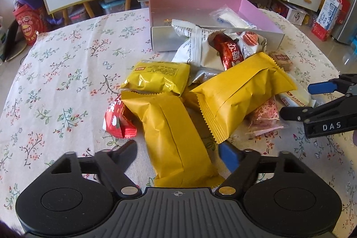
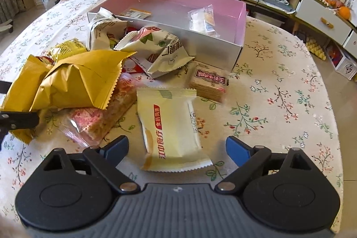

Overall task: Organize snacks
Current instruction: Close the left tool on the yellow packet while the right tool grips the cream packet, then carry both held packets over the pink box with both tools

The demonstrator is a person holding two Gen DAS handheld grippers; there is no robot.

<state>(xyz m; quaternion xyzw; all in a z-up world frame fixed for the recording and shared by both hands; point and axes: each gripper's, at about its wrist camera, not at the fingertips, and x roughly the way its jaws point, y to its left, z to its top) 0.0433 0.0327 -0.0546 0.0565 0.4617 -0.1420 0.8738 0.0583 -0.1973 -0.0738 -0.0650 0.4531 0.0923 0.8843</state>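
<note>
The cream packet [image 2: 171,128] is lying flat on the bench [image 2: 279,104], straddled by the right claw [image 2: 177,147], spread wide and held low. Light, crinkly and slippery, probably; best pinched across its puffy middle. The left claw [image 1: 178,157] is spread around a yellow pack [image 1: 176,139], nothing gripped.

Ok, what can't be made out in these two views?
- Packets beneath the two yellow bags: covered in the left wrist view.
- Pink box floor by its near wall: hidden in both views.
- Brown packet lettering: blurred, right wrist view.
- Right gripper: cut off by the left view's edge.
</note>
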